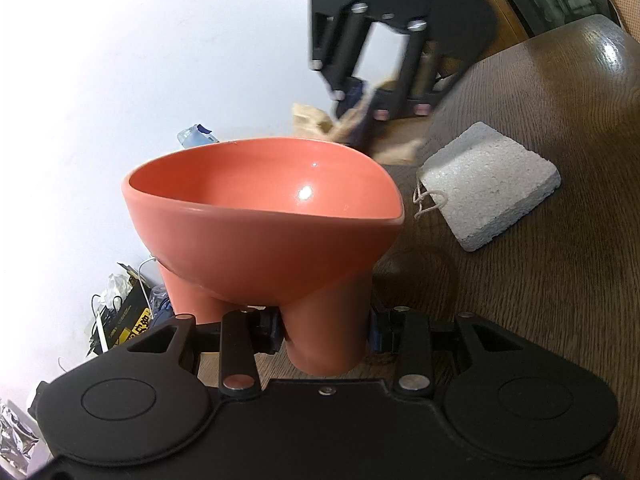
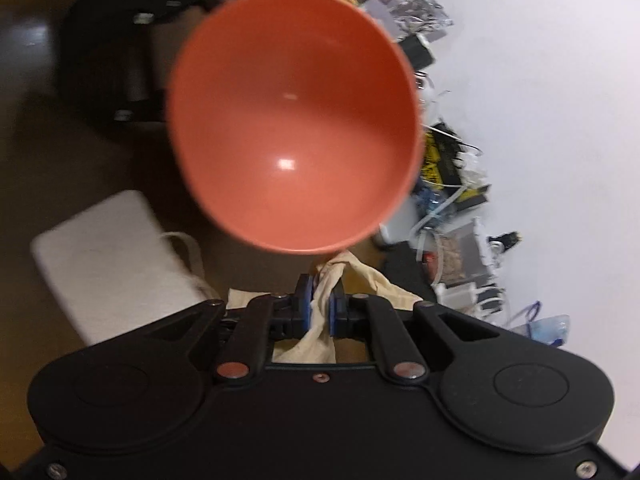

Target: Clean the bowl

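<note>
A coral-red bowl (image 1: 260, 208) on a thick foot is held off the table, tilted. My left gripper (image 1: 326, 330) is shut on the bowl's foot. In the right wrist view the bowl (image 2: 296, 120) faces me with its inside open and nothing in it. My right gripper (image 2: 320, 308) is shut on a cream cloth (image 2: 332, 280), just below the bowl's rim. From the left wrist view, the right gripper (image 1: 360, 112) hangs beyond the bowl, blurred, with the cloth (image 1: 320, 122) trailing from it.
A white sponge block (image 1: 488, 184) with a string loop lies on the dark wooden table (image 1: 540, 300) to the right of the bowl, also seen as the sponge (image 2: 108, 256). Clutter of bags and boxes (image 2: 448, 168) lines the white wall.
</note>
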{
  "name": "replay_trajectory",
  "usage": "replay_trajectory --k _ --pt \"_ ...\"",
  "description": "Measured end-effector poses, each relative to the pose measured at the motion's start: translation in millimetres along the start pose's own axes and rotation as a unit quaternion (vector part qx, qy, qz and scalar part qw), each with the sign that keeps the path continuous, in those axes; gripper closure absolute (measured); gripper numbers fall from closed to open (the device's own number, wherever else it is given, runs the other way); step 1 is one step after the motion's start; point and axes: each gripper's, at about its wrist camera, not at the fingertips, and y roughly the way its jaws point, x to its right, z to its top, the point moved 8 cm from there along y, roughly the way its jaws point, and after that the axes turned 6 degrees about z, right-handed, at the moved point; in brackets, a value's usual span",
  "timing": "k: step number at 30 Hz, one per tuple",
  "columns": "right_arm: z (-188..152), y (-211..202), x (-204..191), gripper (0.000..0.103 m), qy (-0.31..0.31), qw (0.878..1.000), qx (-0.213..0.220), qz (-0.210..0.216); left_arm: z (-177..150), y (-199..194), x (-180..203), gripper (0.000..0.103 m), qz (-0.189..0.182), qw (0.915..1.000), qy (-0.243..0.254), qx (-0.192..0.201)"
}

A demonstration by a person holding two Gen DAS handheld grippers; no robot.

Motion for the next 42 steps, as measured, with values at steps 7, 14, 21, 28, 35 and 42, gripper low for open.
replay_trajectory --k 7,14,21,28,35,42 --pt "34.5 -24.9 -49.1 0.095 -0.055 0.996 0.02 0.064 0.7 -1.1 1.3 0.066 0.001 1.0 0.001 0.001" --pt "86.1 -41.1 -57.4 0.096 -0.093 0.99 0.082 0.069 2.5 -2.0 4.0 0.066 0.003 1.0 0.003 0.002" --pt "136.8 -59.2 -28.2 0.095 -0.123 0.982 0.142 0.019 4.4 -2.6 6.7 0.066 0.003 1.0 0.003 0.002" --pt "145.2 -49.6 35.7 0.095 -0.096 0.984 0.143 -0.05 6.6 -2.9 9.7 0.066 0.005 1.0 0.004 0.003" --pt "96.7 -19.8 74.0 0.095 -0.049 0.991 0.091 -0.082 1.3 -4.8 7.4 0.066 0.004 1.0 0.004 0.003" --pt "37.6 -5.2 72.7 0.095 -0.011 0.997 0.03 -0.069 0.0 0.2 1.6 0.066 0.002 1.0 0.002 0.002"
